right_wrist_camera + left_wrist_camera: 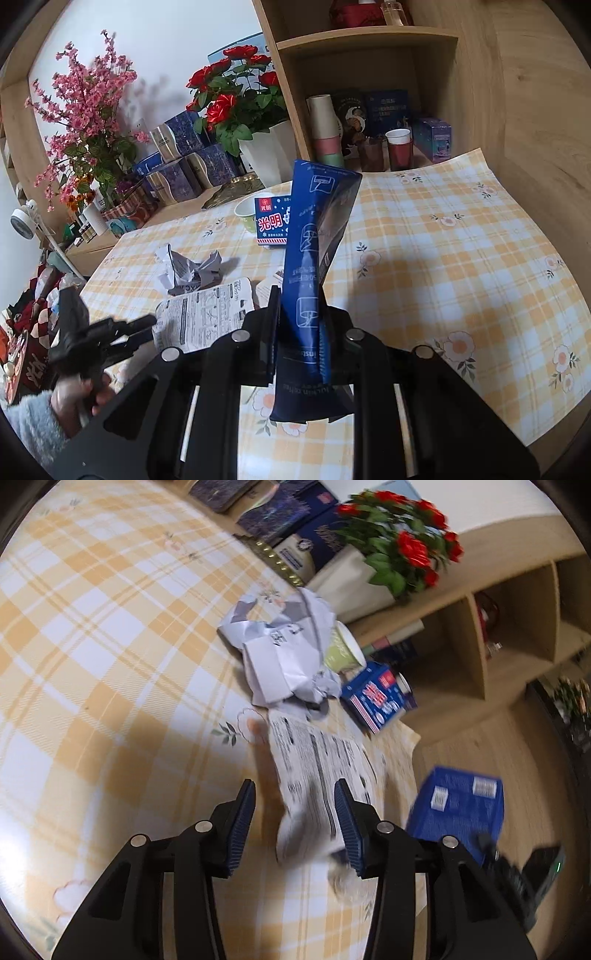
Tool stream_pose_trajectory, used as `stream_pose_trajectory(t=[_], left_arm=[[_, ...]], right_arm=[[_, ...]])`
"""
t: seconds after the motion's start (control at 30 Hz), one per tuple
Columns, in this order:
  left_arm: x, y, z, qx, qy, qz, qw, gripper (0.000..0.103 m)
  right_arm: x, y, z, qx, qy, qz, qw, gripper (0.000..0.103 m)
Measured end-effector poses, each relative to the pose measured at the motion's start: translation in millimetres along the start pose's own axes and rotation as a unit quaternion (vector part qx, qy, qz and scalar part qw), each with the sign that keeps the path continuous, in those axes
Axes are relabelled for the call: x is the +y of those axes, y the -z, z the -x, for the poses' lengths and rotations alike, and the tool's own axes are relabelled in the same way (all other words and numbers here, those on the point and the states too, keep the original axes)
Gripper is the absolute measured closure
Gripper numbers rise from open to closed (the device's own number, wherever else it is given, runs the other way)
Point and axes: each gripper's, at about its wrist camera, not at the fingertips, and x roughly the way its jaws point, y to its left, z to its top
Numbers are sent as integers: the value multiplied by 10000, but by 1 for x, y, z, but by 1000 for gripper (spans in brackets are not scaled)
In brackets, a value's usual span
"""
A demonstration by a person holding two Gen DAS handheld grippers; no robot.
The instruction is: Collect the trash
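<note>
The counter, under its yellow checked cloth, carries the litter: a crumpled paper ball toward the far side, a small blue carton by a green cup, and nearest the edge a flat printed leaflet. A blue bin seems to sit on the floor beyond the counter's edge, though blur makes it uncertain. The right gripper has its jaws nearly closed on a tall blue packet, pinched low and standing upright. The left gripper is about half open, straddling the leaflet's near end; I cannot tell whether either pad touches it. To take it cleanly, I'd say slip one jaw under the lifted edge, close firmly on the sheet, then raise it without dragging the ball along.
</note>
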Motion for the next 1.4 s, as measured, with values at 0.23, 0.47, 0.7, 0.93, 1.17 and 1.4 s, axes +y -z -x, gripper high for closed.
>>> stream_pose_trajectory(t=[0.23,0.47,0.7,0.93,1.17,1.4], left_arm=[[6,-7,-17,95,-24,340,9994,85],[-45,-12,32,-576,32,-709,9958,88],[-90,-14,91,-993,-176,-1558,9826,89],[-91,6,135,-818,-609,-1897,9765,90],[-85,46,176,-554,-797,-2184,9710,91],[-86,101,193,-282,-979,-2640,9591,92]], right_arm=[[-9,10,8,-13,0,-107,9999,83],[-7,15,26,-225,-1,-120,9997,83],[5,23,42,-319,-222,-272,9989,83],[17,40,61,-342,-496,-446,9972,83],[33,61,88,-276,-702,-431,9962,83],[43,87,115,-208,-838,-431,9953,83]])
